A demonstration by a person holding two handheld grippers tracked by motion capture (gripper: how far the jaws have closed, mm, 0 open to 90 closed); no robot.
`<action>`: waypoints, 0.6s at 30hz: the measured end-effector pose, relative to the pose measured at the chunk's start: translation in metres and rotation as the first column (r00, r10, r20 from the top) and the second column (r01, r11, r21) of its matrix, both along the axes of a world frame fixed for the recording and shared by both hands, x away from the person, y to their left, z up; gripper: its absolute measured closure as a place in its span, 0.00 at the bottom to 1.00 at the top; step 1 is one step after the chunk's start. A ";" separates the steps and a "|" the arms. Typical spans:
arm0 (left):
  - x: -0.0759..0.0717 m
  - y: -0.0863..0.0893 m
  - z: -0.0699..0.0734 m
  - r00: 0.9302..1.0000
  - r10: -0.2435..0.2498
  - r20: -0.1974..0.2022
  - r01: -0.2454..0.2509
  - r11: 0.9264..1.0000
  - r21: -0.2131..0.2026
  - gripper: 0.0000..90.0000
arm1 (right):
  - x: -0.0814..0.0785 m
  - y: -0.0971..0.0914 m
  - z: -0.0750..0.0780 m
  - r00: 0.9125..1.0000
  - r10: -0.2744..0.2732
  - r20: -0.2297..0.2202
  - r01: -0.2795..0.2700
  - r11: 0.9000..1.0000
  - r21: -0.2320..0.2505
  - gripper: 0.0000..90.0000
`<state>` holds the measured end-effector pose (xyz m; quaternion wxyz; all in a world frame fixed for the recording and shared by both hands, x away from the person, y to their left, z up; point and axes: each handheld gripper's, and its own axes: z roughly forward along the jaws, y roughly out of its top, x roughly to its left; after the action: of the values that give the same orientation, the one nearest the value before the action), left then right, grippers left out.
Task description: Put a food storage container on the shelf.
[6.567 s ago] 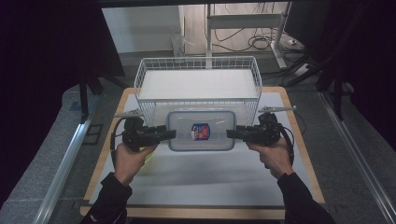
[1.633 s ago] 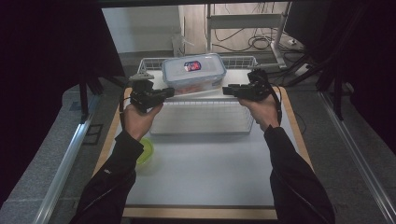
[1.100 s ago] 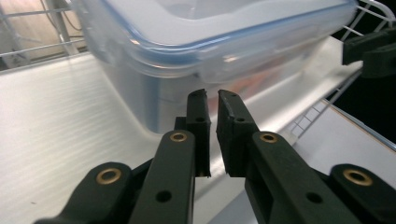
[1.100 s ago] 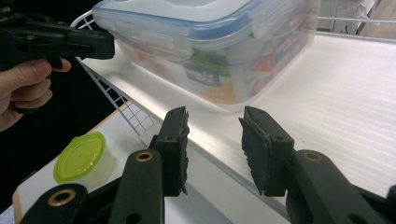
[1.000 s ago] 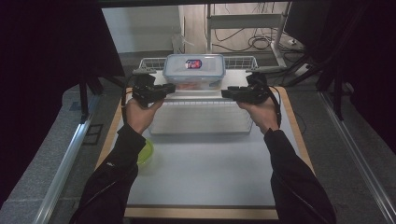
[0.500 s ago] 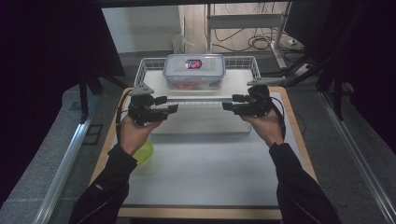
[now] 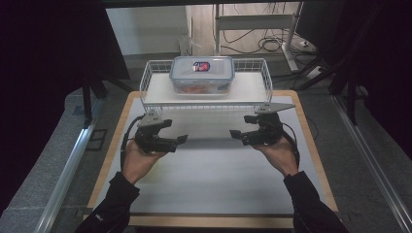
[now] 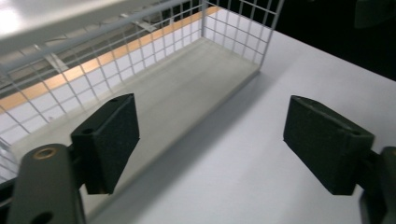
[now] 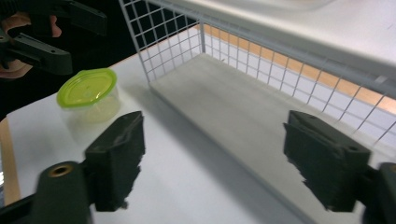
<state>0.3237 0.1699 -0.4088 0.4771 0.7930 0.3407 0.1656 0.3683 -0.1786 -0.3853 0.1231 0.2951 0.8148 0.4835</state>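
Observation:
A clear lidded food box [image 7: 201, 74] with a red and blue label rests on top of the white wire rack [image 7: 150, 82] at the far side of the table. My left gripper [image 7: 180, 141] hovers over the white mat in front of the rack's left half, and my right gripper [image 7: 234, 133] in front of its right half. Both point inward at each other. Their jaws have just been opening and stand wide, nothing between them. The left gripper view [image 8: 210, 140] and the right gripper view [image 9: 212, 163] look into the rack's lower shelf.
A small tub with a green lid [image 9: 88, 93] stands on the mat beside the rack's end, below the other hand's gripper [image 9: 42, 42]. The white mat [image 7: 218, 179] lies on a wooden board. A metal rail [image 7: 68, 170] runs along the left.
Both grippers have let go of the food box, which stays on top of the rack. They have drawn back toward the person and sunk lower, with jaws now wider.

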 end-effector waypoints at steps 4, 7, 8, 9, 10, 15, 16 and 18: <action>-0.015 -0.003 -0.010 1.000 -0.015 0.009 0.015 1.000 0.015 0.14 | -0.011 -0.001 -0.010 1.000 0.010 0.005 -0.010 1.000 -0.002 0.14; -0.026 -0.004 -0.018 1.000 -0.016 0.010 0.016 1.000 0.005 0.10 | -0.017 -0.004 -0.018 1.000 -0.001 0.006 0.001 1.000 -0.007 0.10; -0.030 -0.003 -0.020 1.000 -0.020 0.006 0.020 1.000 -0.005 0.10 | -0.019 -0.005 -0.020 1.000 -0.003 0.006 0.003 1.000 -0.009 0.09; -0.033 -0.002 -0.023 1.000 -0.021 0.004 0.021 1.000 -0.008 0.10 | -0.022 -0.006 -0.023 1.000 -0.009 0.005 0.009 1.000 -0.007 0.08; -0.036 -0.002 -0.026 1.000 -0.022 0.002 0.022 1.000 -0.009 0.09 | -0.024 -0.007 -0.025 1.000 -0.009 0.003 0.009 1.000 -0.005 0.07; -0.052 -0.001 -0.041 1.000 -0.014 0.001 0.014 1.000 -0.015 0.06 | -0.034 -0.013 -0.037 1.000 -0.014 -0.010 0.014 1.000 -0.017 0.02; -0.055 -0.001 -0.045 1.000 -0.013 0.001 0.013 1.000 -0.020 0.06 | -0.037 -0.014 -0.040 1.000 -0.011 -0.010 0.011 1.000 -0.018 0.02; -0.060 -0.002 -0.051 1.000 -0.020 -0.008 0.020 1.000 -0.006 0.06 | -0.042 -0.015 -0.047 1.000 -0.008 -0.015 0.008 1.000 -0.019 0.01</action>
<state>0.2642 0.1675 -0.4603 0.4798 0.7955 0.3352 0.1565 0.3259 -0.1938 -0.4320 0.1219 0.3006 0.8192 0.4730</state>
